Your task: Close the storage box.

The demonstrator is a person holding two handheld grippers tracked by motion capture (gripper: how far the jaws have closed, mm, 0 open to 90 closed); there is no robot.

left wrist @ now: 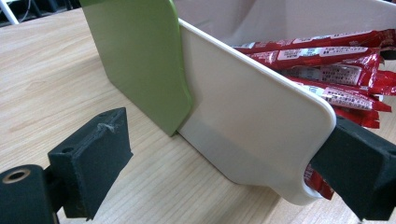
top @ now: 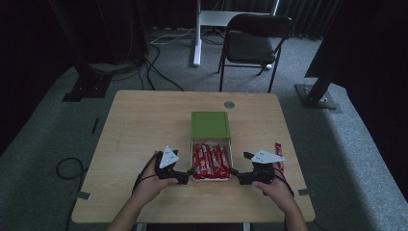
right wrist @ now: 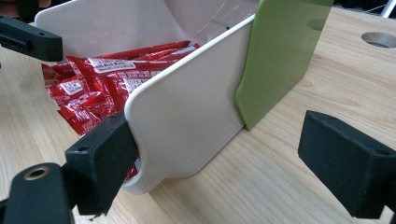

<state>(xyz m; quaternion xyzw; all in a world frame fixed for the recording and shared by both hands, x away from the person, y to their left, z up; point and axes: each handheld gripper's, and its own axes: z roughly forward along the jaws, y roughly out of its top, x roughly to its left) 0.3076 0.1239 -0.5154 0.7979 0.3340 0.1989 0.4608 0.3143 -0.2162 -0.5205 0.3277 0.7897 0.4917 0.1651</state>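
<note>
A: Box look?
B: White tray (top: 210, 179) with rounded corners, half slid out of a green sleeve (top: 210, 124). Packed with red sachets (top: 210, 160) carrying white label strips, lying lengthwise.
A: Where is it?
B: On the worktop (top: 139, 125), directly between the two grippers. Left gripper (top: 188, 174) is at the tray's near left corner, right gripper (top: 235, 175) at its near right corner.
A: Jaws?
B: Both spread wide, nothing clamped. In the left gripper view the left gripper (left wrist: 224, 168) straddles the tray wall (left wrist: 243, 116): one jaw inside by the sachets (left wrist: 327, 70), the other out over bare wood, well off the wall. The right gripper (right wrist: 233, 163) in its own view is mirrored, inner jaw against the tray corner (right wrist: 187, 121), outer jaw apart.
A: Anything one view adds?
B: High view has a loose red sachet (top: 278, 156) on the worktop just beyond the right gripper, plus a chair (top: 253, 41) behind. Right gripper view shows the other gripper's jaw across the tray and a round hole (right wrist: 379, 39) in the worktop.
</note>
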